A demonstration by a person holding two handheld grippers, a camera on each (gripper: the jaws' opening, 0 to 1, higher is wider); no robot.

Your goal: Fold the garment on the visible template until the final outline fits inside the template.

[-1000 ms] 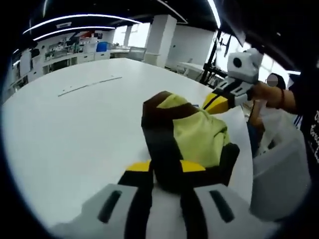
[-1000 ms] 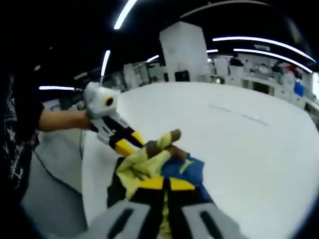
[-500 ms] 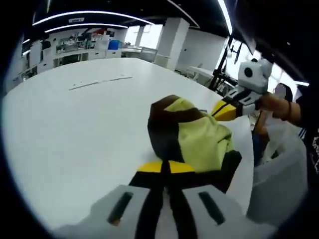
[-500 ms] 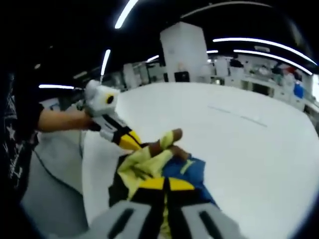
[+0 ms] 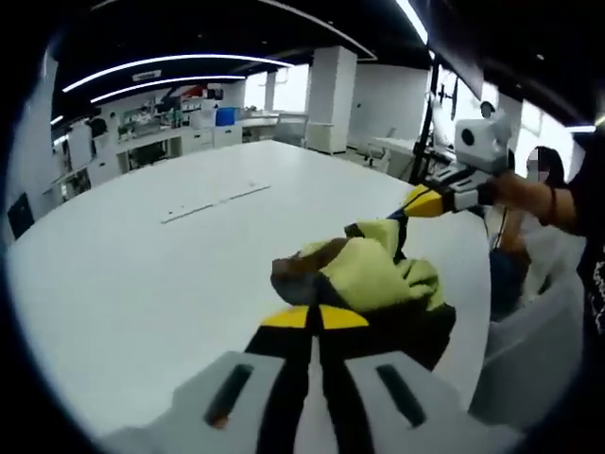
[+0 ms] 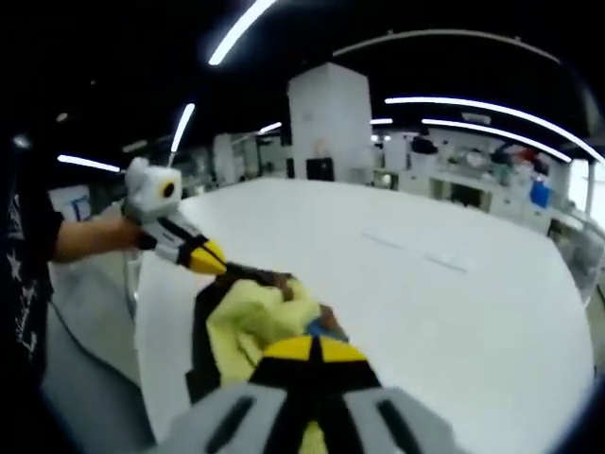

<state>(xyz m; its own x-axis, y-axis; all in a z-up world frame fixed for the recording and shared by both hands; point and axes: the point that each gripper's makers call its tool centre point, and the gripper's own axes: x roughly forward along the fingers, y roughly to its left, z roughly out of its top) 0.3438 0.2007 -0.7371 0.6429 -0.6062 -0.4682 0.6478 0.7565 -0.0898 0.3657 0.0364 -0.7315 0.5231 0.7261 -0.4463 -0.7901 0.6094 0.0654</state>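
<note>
Left hand-held gripper point(image 5: 315, 317) pinching the garment point(image 5: 373, 279), jaws pressed together on a bunched yellow-and-brown fold right at the tips. Right hand-held gripper point(image 6: 309, 351) likewise clamped on the garment's other end, cloth stretched between the two, lifted off the white worktop point(image 5: 142, 274). Thin pale line point(image 5: 213, 200) on the worktop well beyond the left tips.
</note>
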